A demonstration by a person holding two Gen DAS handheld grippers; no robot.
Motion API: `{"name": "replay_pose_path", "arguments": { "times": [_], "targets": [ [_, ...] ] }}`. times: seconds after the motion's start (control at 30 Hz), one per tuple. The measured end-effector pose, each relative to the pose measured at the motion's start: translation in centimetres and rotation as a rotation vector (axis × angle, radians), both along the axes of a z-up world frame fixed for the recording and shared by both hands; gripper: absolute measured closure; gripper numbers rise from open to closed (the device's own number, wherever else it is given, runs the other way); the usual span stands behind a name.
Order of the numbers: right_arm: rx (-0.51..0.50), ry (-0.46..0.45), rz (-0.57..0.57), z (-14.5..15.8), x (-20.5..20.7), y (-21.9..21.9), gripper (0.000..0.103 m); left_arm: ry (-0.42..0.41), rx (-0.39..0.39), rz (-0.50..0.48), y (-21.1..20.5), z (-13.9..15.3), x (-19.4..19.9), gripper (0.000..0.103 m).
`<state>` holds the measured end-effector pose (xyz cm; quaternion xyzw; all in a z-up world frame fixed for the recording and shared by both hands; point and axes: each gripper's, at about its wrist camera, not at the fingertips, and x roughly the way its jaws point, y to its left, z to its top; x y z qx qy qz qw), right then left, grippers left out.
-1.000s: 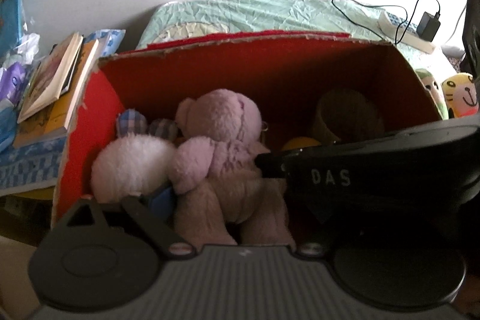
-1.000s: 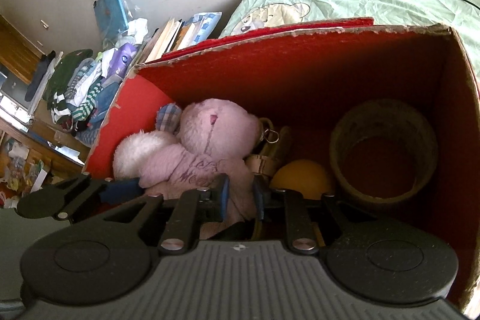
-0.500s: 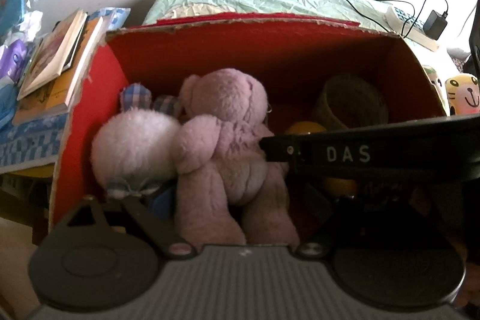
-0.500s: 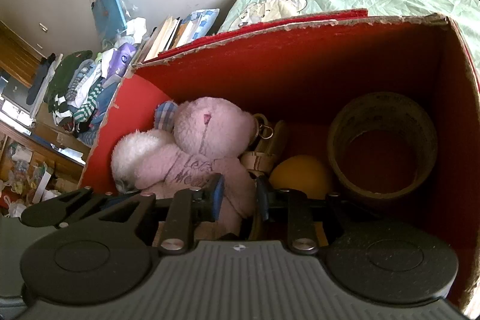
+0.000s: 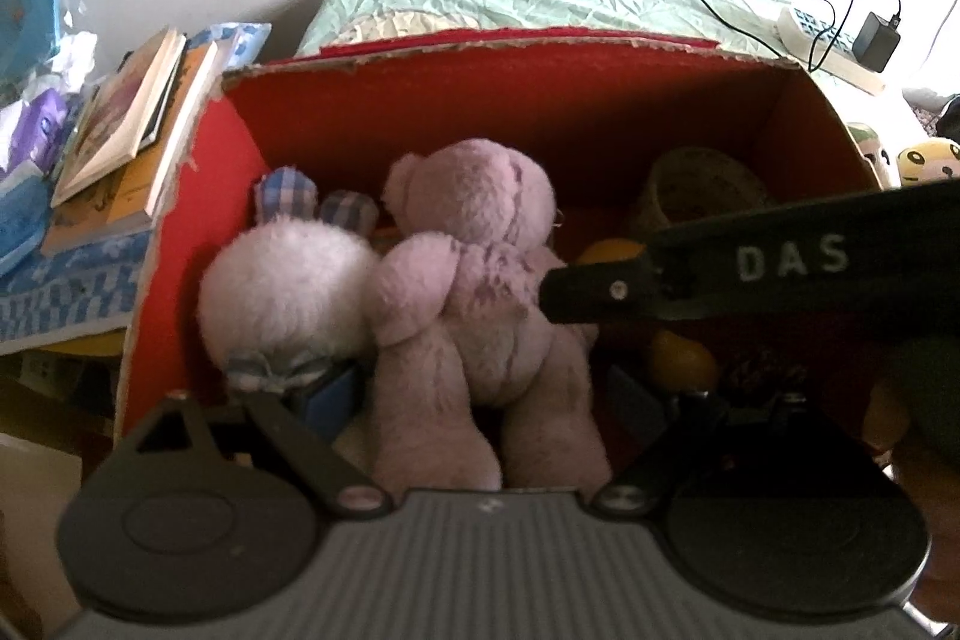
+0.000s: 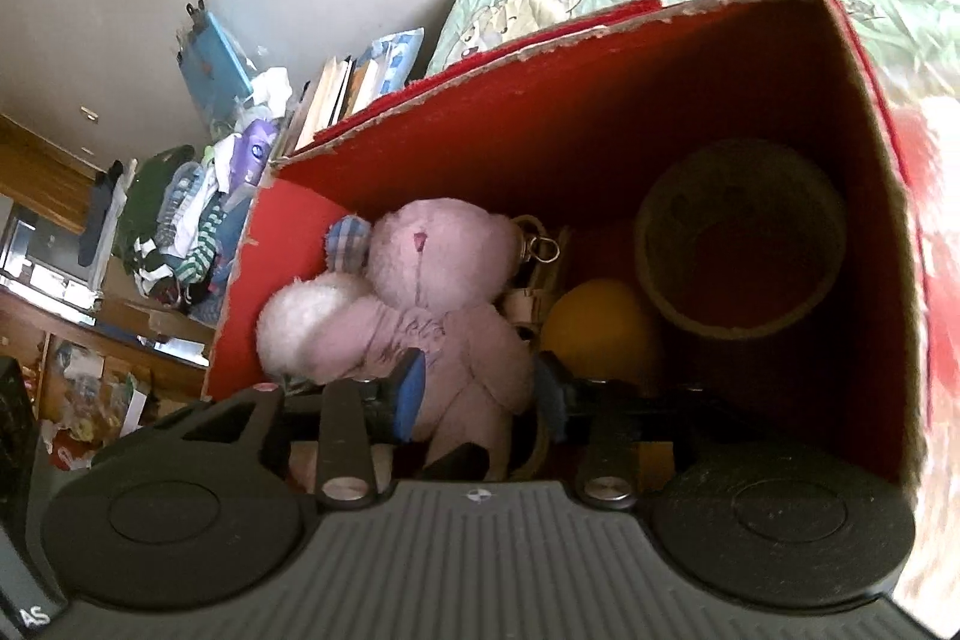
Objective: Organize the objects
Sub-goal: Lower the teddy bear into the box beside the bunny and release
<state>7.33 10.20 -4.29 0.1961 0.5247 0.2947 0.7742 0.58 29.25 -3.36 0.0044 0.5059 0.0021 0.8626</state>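
Note:
A red cardboard box [image 5: 198, 196] [image 6: 720, 57] holds a pink teddy bear [image 5: 480, 292] [image 6: 438, 304], a white plush with checked ears [image 5: 282, 292] [image 6: 306, 322], a yellow ball [image 6: 600, 328] [image 5: 684, 358] and a round woven basket [image 6: 744, 244] [image 5: 702, 184]. My left gripper [image 5: 480, 400] is open, its fingers either side of the bear's legs. My right gripper [image 6: 480, 394] is open around the bear's body, blue pads apart; its black arm marked DAS [image 5: 780, 268] crosses the left wrist view.
Books [image 5: 120, 129] and bags are stacked left of the box. Piled clothes [image 6: 180, 220] lie further left. A green bedspread [image 5: 540, 3] lies behind the box with a power strip and charger [image 5: 840, 45]. Yellow plush toys [image 5: 924, 160] sit right of the box.
My right gripper's jaws have opened wider and it has tilted and shifted, letting go of the bear. The left gripper has moved closer to the bear.

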Motion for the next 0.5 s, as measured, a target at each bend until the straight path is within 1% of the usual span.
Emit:
{"name": "replay_pose_path", "arguments": {
  "times": [0.17,0.37,0.5],
  "targets": [
    [-0.019,-0.045,-0.017,1.1,-1.1,-0.3,0.059,-0.014,0.026,0.0,-0.3,0.6,-0.5,0.016],
    [-0.027,-0.064,-0.048,1.9,-2.1,-0.7,0.059,-0.039,0.062,0.0,-0.6,1.6,-1.6,0.016],
    [-0.034,-0.09,-0.064,2.6,-3.3,-1.0,0.059,-0.055,0.071,0.002,-0.7,2.4,-2.5,0.016]
  ]
}}
